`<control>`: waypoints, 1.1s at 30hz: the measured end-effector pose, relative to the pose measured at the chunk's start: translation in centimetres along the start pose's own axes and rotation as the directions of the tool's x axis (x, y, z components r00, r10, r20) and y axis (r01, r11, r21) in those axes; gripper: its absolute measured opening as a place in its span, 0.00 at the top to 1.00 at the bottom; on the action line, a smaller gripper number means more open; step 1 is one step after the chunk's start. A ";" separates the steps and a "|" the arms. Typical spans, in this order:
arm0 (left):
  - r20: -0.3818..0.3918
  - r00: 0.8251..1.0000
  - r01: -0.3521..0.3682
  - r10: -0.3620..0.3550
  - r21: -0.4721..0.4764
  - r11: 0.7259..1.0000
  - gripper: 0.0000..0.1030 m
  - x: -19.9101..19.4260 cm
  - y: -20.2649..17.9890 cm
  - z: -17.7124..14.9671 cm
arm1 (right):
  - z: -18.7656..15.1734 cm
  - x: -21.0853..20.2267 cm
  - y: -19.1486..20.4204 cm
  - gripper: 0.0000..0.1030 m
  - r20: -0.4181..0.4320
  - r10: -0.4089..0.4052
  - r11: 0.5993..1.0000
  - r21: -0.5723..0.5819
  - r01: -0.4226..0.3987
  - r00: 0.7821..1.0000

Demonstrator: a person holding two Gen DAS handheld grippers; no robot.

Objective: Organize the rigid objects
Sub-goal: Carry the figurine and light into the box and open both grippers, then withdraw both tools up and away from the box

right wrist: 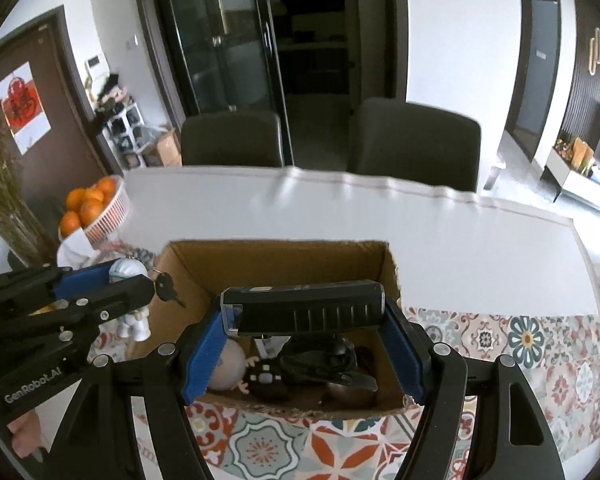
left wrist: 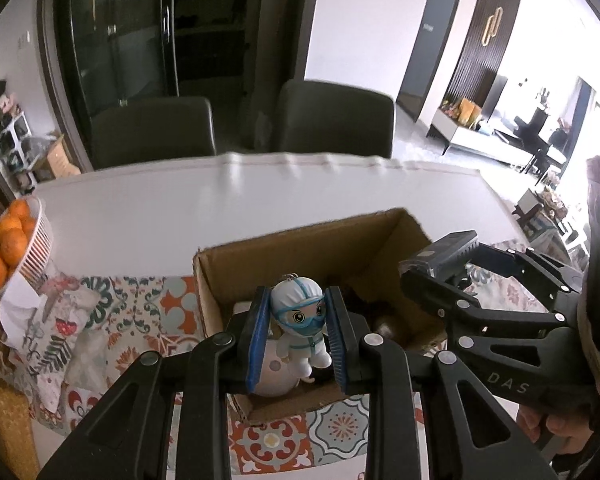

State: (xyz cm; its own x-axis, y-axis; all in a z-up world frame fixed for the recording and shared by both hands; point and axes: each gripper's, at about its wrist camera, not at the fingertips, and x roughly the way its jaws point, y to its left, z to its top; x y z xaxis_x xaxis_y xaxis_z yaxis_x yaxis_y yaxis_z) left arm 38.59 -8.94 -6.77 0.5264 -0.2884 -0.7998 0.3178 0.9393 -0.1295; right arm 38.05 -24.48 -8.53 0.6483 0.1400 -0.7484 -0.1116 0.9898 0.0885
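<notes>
Box (right wrist: 276, 264) on desk (right wrist: 420, 220) already holds several items. Left tool (left wrist: 296, 340) clamps figurine (left wrist: 300, 320), right tool (right wrist: 304, 344) clamps flashlight (right wrist: 304, 308); both over box, unreleased.

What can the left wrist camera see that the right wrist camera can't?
Only the left wrist view shows the figurine's goggled face, pinched in the left claw.

Only the right wrist view shows the key dangling beside the figurine, the red poster on the door, and the small remote in the box.

Both show the cardboard box, the oranges, the black flashlight-like device held in the right claw, the patterned cloth and two dark chairs.
</notes>
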 end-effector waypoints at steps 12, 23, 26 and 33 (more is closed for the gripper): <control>-0.119 0.993 0.016 -0.022 -0.053 0.998 0.73 3.5 0.9 -0.8 | -0.6 3.9 -1.1 0.28 -0.116 -0.002 1.000 0.019 0.004 0.993; -0.073 0.994 -0.088 0.086 -0.021 0.996 0.39 1.4 0.8 -1.2 | -0.9 1.7 -0.9 0.19 -0.081 -0.105 0.994 0.015 0.107 0.991; -0.040 0.986 -0.159 0.159 0.001 0.987 0.32 0.0 0.7 -1.5 | -1.2 0.3 -1.0 0.19 -0.065 -0.148 0.988 0.031 0.150 0.987; 0.073 0.967 -0.245 0.244 0.000 0.970 0.16 -4.7 -0.1 -3.0 | -2.5 -4.1 -0.3 0.17 -0.003 -0.195 0.977 0.085 0.195 0.981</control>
State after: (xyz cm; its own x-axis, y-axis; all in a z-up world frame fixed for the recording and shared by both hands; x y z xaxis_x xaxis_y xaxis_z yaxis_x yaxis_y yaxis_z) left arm 33.74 -7.11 -4.75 0.6439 -0.0631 -0.7625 0.1796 0.9812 0.0704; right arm 33.58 -25.46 -7.13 0.6552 -0.0563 -0.7534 0.0817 0.9967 -0.0035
